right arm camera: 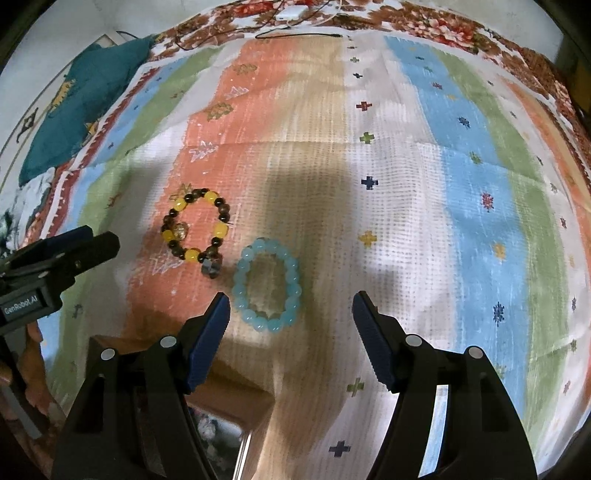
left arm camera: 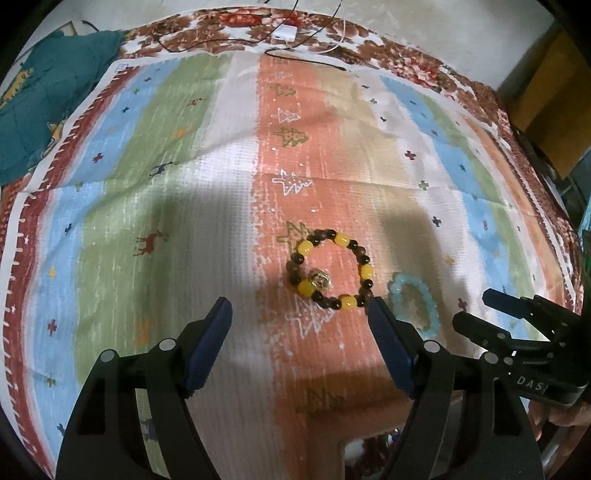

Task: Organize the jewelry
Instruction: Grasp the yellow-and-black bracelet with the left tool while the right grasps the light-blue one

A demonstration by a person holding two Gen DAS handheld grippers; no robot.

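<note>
A bracelet of yellow and dark brown beads (left arm camera: 328,271) with a gold charm lies flat on the orange stripe of the cloth; it also shows in the right wrist view (right arm camera: 195,229). Right beside it lies a light blue bead bracelet (left arm camera: 415,306), clearer in the right wrist view (right arm camera: 267,284). My left gripper (left arm camera: 301,314) is open and empty, just short of the yellow bracelet. My right gripper (right arm camera: 290,304) is open and empty, with the blue bracelet just ahead of its left finger. Each gripper shows in the other's view, the right gripper (left arm camera: 480,310) and the left gripper (right arm camera: 105,238).
A striped patterned cloth (left arm camera: 184,155) covers the bed. A teal blanket (left arm camera: 48,103) lies at the far left. A white charger (left arm camera: 284,34) and dark cables lie at the far edge. A box with a mirrored inside (right arm camera: 229,424) sits under my right gripper.
</note>
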